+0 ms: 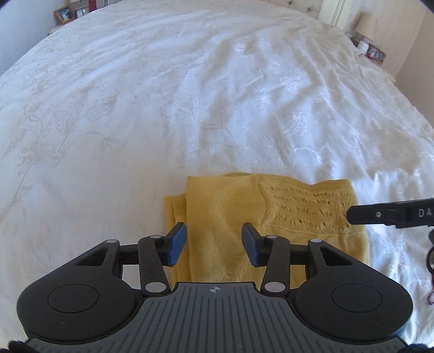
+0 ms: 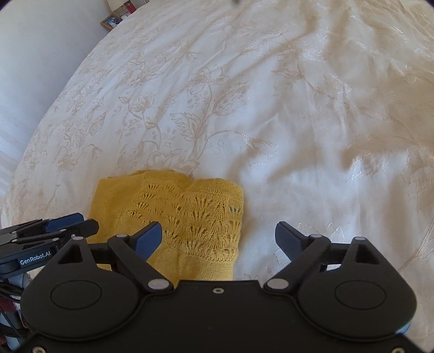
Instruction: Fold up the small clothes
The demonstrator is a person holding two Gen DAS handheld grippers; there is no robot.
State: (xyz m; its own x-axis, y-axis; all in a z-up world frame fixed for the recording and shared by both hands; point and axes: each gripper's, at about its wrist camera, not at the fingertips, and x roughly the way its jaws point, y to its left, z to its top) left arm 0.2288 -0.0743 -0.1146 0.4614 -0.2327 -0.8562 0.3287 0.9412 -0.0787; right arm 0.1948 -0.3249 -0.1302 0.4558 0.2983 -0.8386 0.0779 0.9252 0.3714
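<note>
- Yellow knit garment (image 1: 233, 225) lies folded into a compact rectangle on the white floral bedspread (image 1: 135, 108), directly ahead of both sets of jaws and low in both wrist views.
- Garment type: small knit top or cardigan, plain knit on one part, lace openwork panel (image 2: 200, 217) on the other; cannot tell the exact kind.
- Left gripper (image 1: 214, 243): jaws moderately apart, nothing between the blue pads; the plain-knit part sits between and just beyond them. Contact with the cloth cannot be told.
- Right gripper (image 2: 218, 237): jaws wide, holding nothing; its left pad is over the lace panel, its right pad is over bare bedspread past the garment's right edge.
- In the left wrist view the right gripper's finger comes in from the right, tip at the garment's lace-side edge (image 1: 350, 214).
- In the right wrist view the left gripper shows at the left, beside the garment's plain-knit side.
- A lower layer sticks out on the left pad's side (image 1: 173, 209), so the stack is not perfectly aligned.
- Step, my judgement: folds look mostly done; this reads as release or final tidy, late in the task.
- Next move, judgement: either square up the protruding layer and press flat, or back both grippers off without snagging the openwork.
- Risk: a pad catching the lace holes would drag the fold open.
- Framed photo (image 1: 64, 13) and bedside clutter far beyond the jaws, irrelevant.
</note>
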